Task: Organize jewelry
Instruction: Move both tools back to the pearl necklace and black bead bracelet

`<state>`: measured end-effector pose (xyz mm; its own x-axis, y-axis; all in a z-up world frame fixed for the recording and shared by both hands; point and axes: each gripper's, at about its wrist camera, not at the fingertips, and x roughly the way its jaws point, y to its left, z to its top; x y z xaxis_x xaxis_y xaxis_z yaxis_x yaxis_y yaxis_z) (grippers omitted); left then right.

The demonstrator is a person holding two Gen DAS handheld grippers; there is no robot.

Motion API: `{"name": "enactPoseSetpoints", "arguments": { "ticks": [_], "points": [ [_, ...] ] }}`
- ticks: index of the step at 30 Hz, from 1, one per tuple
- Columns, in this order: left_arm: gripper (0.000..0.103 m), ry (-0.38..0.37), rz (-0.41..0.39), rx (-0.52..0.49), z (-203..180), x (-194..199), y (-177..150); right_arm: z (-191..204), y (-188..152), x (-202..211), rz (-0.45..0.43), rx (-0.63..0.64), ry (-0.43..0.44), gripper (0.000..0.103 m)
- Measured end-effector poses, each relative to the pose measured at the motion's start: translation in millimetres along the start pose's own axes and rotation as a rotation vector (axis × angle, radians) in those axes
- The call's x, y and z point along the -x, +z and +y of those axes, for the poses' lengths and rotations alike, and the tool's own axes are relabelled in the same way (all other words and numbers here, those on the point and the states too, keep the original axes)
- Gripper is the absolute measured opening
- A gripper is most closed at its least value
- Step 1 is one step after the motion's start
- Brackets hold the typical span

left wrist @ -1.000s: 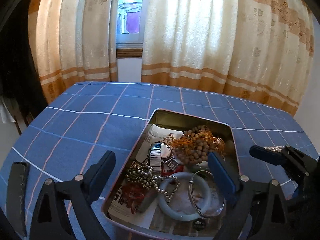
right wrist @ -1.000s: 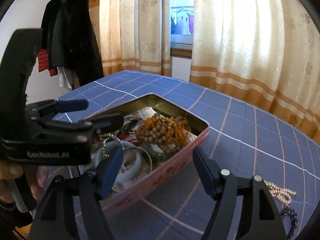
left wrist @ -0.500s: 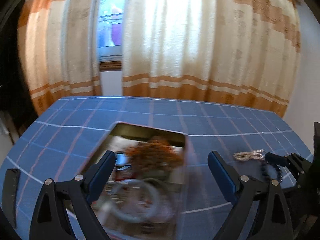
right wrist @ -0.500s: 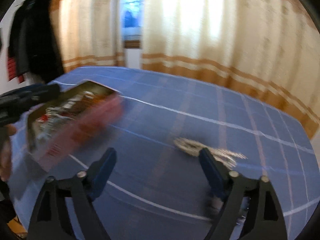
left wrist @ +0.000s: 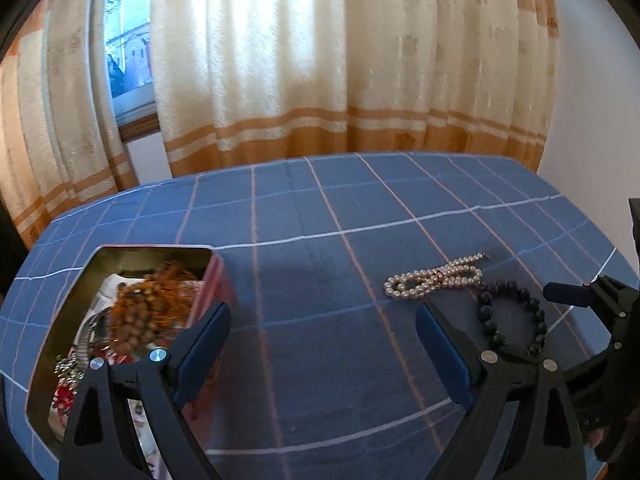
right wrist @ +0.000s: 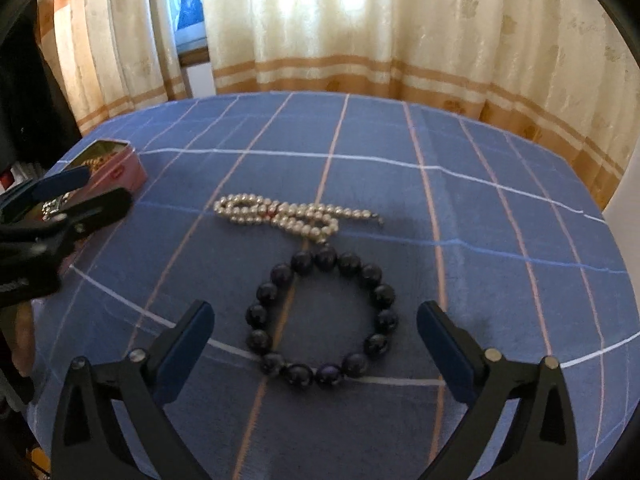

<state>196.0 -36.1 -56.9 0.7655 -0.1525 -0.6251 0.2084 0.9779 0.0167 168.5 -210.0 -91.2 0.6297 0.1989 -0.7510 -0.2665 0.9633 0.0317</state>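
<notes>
Right wrist view: right gripper (right wrist: 316, 332) fingers spread wide over the dark bead bracelet (right wrist: 324, 316); pearl necklace (right wrist: 292, 216) touches its far side. Left gripper (left wrist: 322, 330) gapes too, beside the tin (left wrist: 218, 276).

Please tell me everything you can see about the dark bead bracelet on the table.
The dark bead bracelet is a closed ring of large round glossy beads, almost black with a purple tint. It lies flat on the blue checked tablecloth, between the open right tongs, which do not touch it. Its far side meets the pearl necklace; actual contact is unclear.
</notes>
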Motion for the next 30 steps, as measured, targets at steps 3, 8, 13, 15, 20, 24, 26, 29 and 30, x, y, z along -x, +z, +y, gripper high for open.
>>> {"name": "enactPoseSetpoints", "arguments": {
  "ticks": [3, 8, 13, 15, 20, 24, 26, 29, 30],
  "points": [
    [0.093, -0.002, 0.02, -0.011, -4.9, -7.3, 0.6, -3.7, -0.6, -5.0, 0.029, -0.013, 0.01, 0.103],
    [0.093, -0.027, 0.061, -0.008, -9.2, -19.9, 2.9, -13.5, -2.5, -5.0, 0.041, -0.026, -0.003, 0.087],
    [0.093, -0.058, 0.097, -0.009, -14.5, -25.1, 5.1, -18.9, -3.3, 2.8, 0.009, -0.006, -0.023, 0.031],
    [0.093, -0.069, 0.103, -0.012, -17.1, -24.7, 8.5, -23.5, -2.2, 5.3, -0.007, -0.023, -0.02, 0.028],
    [0.093, -0.104, 0.126, -0.085, -39.4, -37.1, 17.4, -26.9, 3.8, 13.5, -0.061, -0.02, -0.09, 0.004],
    [0.093, -0.129, 0.145, -0.123, -52.6, -55.4, 19.9, -40.4, 4.3, 8.9, -0.034, -0.067, -0.058, 0.005],
    [0.093, -0.13, 0.143, -0.169, -63.0, -62.3, 20.6, -48.3, 2.5, 14.8, -0.058, -0.109, -0.028, 0.014],
    [0.074, -0.147, 0.178, -0.2, -71.3, -76.3, 22.6, -52.2, 3.4, 14.1, -0.055, -0.13, -0.001, 0.028],
    [0.064, -0.173, 0.191, -0.203, -72.6, -78.9, 23.0, -51.0, 4.4, 12.2, -0.047, -0.124, -0.006, 0.029]
  ]
}}
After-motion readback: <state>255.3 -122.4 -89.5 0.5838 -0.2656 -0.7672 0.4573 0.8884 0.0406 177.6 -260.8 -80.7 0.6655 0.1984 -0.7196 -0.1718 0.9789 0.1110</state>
